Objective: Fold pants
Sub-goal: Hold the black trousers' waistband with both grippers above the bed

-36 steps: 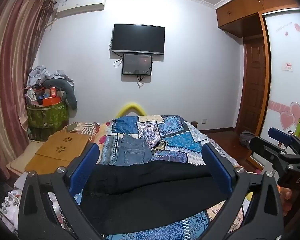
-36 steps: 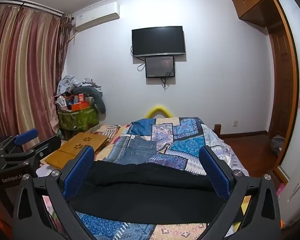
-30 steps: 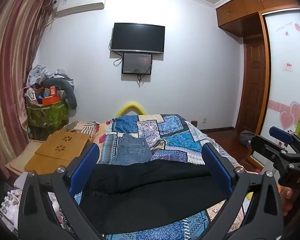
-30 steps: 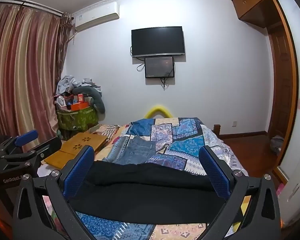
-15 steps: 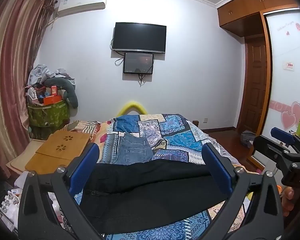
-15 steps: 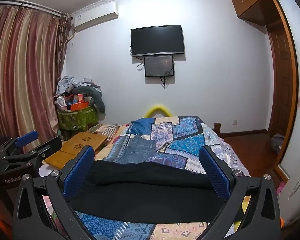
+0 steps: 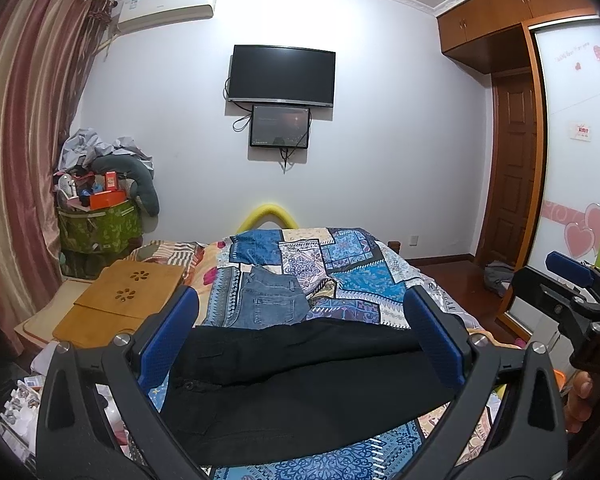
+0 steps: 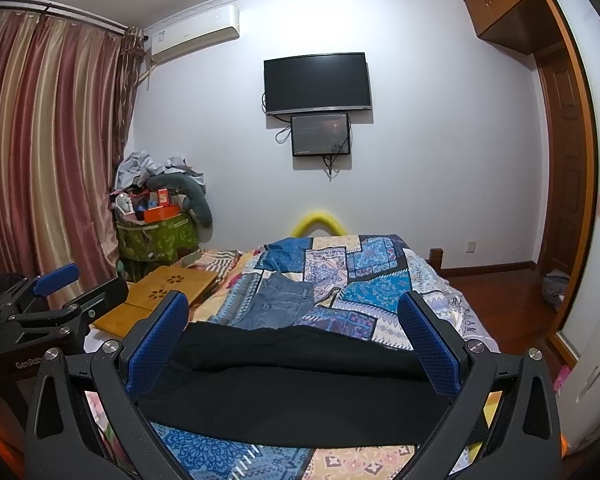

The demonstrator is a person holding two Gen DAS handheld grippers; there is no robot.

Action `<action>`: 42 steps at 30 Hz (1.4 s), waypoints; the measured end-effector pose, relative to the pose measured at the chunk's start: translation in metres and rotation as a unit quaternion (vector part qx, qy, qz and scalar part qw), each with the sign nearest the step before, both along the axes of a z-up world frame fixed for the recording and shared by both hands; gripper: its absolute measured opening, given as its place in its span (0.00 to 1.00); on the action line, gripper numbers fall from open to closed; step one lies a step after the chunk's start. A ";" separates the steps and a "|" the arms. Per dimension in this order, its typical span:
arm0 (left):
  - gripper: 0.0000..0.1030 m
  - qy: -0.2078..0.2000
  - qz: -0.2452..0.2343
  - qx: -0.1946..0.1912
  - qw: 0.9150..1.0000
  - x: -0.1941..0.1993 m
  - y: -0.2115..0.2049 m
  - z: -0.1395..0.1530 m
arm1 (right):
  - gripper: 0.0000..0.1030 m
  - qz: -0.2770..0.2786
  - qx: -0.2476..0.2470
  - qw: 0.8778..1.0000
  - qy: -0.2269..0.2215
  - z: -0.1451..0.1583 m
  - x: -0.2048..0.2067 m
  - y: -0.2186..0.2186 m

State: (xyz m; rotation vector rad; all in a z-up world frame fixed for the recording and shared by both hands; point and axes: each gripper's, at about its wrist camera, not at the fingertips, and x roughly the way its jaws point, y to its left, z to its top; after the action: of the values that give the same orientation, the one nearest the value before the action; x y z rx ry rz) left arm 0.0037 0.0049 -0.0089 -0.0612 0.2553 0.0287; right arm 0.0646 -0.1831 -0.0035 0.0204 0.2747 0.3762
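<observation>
Black pants lie across the near end of the patchwork bed, folded lengthwise; they also show in the right wrist view. My left gripper is open and empty, held above the pants. My right gripper is open and empty, also above the pants. Each gripper shows at the edge of the other's view: the right gripper at the right, the left gripper at the left.
Folded blue jeans lie further up the bed. A wooden lap table sits at the bed's left. A green basket piled with clutter stands by the curtain. A door and wardrobe are on the right.
Both views have shifted only slightly; the grippers stay open above the pants and the pants have not moved.
</observation>
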 end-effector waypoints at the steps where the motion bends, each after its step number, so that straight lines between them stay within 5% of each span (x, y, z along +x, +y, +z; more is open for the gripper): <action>1: 1.00 0.001 0.000 0.001 1.000 -0.001 -0.001 0.000 | 1.00 0.000 0.001 1.000 0.000 0.000 0.000 -0.001; 42: 1.00 0.001 -0.001 0.005 1.000 0.001 -0.006 0.005 | 1.00 -0.001 -0.001 1.000 0.002 -0.001 0.001 0.001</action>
State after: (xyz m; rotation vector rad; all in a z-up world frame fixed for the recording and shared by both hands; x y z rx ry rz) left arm 0.0051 -0.0015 -0.0040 -0.0513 0.2563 0.0279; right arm 0.0657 -0.1822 -0.0046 0.0192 0.2787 0.3743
